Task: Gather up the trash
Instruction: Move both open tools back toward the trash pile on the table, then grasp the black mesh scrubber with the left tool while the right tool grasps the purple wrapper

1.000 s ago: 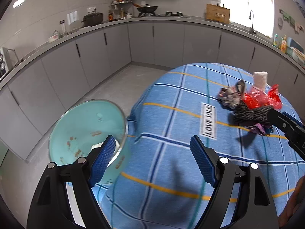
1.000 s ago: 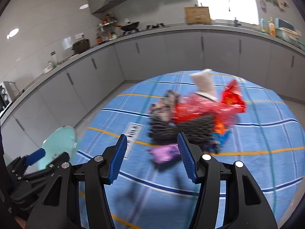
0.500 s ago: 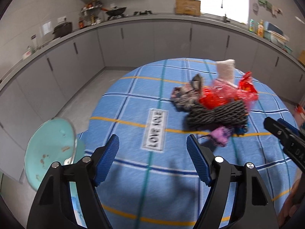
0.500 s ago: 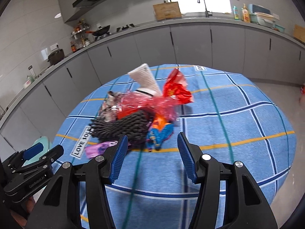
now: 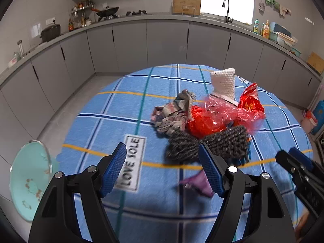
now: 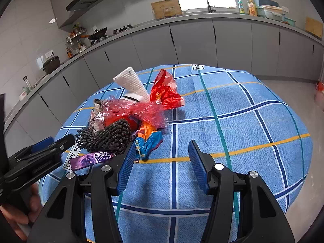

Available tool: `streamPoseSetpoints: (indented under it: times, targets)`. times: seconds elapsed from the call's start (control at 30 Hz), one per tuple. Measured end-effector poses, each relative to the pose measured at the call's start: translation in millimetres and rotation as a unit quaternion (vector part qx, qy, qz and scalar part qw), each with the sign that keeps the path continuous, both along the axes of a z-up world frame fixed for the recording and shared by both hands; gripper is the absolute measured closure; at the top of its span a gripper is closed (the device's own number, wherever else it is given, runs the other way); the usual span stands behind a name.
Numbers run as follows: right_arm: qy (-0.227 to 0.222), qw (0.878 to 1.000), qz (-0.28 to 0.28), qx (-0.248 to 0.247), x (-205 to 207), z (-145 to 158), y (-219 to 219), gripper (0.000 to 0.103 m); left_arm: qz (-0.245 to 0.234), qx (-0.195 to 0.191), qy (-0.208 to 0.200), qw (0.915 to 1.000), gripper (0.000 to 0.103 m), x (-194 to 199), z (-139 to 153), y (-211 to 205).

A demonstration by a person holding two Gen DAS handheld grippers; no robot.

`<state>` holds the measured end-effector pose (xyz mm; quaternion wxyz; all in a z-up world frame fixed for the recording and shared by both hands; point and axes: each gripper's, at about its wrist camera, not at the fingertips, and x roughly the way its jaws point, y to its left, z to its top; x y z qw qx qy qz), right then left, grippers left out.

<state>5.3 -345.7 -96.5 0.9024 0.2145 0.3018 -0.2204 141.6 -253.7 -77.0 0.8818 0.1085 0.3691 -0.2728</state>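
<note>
Left wrist view: the left hand-held gripper [image 5: 162, 167] has swung away from the pale green bin [image 5: 30, 184], which a second ago filled the lower left and now sits at the frame edge, and faces the pile of trash [image 5: 208, 121] on the bench [image 5: 113, 109]. Its jaws stand apart with nothing between them; they narrowed slightly early in that second and have since held. The pile lies mid-bench, all pieces touching or overlapping: a black foam net [image 5: 208, 144] nearest, a crumpled red plastic bag [image 5: 222, 114] behind it, a white foam sleeve [image 5: 223, 82] sticking up, a grey crumpled wrapper [image 5: 172, 113] to the left, and a purple wrapper [image 5: 199, 183] just beside the right finger [image 5: 210, 168]. Right wrist view: the right hand-held gripper [image 6: 160, 163] has also come in toward the pile, jaws apart and unchanged, empty, over bare cloth; a blue-orange wrapper [image 6: 148, 141] lies just ahead of its left finger [image 6: 126, 166]. Judgement: both grippers have finished the approach and nothing is yet picked up; the bin is off the bench to the left, so each piece will need carrying across. The purple wrapper looks the easiest first grab for the left.
</note>
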Motion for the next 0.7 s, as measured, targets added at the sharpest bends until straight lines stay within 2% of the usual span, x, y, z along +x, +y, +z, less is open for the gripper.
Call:
streamPoseSetpoints:
  times: [0.07,0.17,0.23,0.27,0.3,0.4,0.47,0.7]
  targets:
    - [0.001,1.000,-0.001,0.002,0,-1,-2,0.048,-0.007,0.000,0.005,1.0000,0.031,4,-5,-9]
    - [0.004,1.000,-0.002,0.004,0,-4,-5,0.048,-0.019,0.001,0.022,0.9996,0.039,9,-18,-23]
    - [0.007,1.000,-0.004,0.007,1,-6,-7,0.048,-0.021,-0.003,0.036,0.9991,0.040,11,-24,-26]
    - [0.008,1.000,-0.004,0.009,1,-7,-8,0.048,-0.023,-0.003,0.042,0.9989,0.046,12,-28,-28]
    - [0.009,1.000,-0.005,0.010,1,-8,-9,0.048,-0.026,-0.003,0.043,0.9987,0.057,13,-30,-29]
    - [0.011,1.000,-0.005,0.011,4,-10,-11,0.048,-0.033,-0.006,0.048,0.9983,0.081,13,-37,-30]
    - [0.012,1.000,-0.005,0.012,5,-12,-11,0.048,-0.041,-0.012,0.048,0.9980,0.094,11,-38,-29]
    - [0.011,1.000,-0.003,0.011,6,-10,-9,0.048,-0.037,-0.025,0.034,0.9984,0.097,-3,-24,-5]
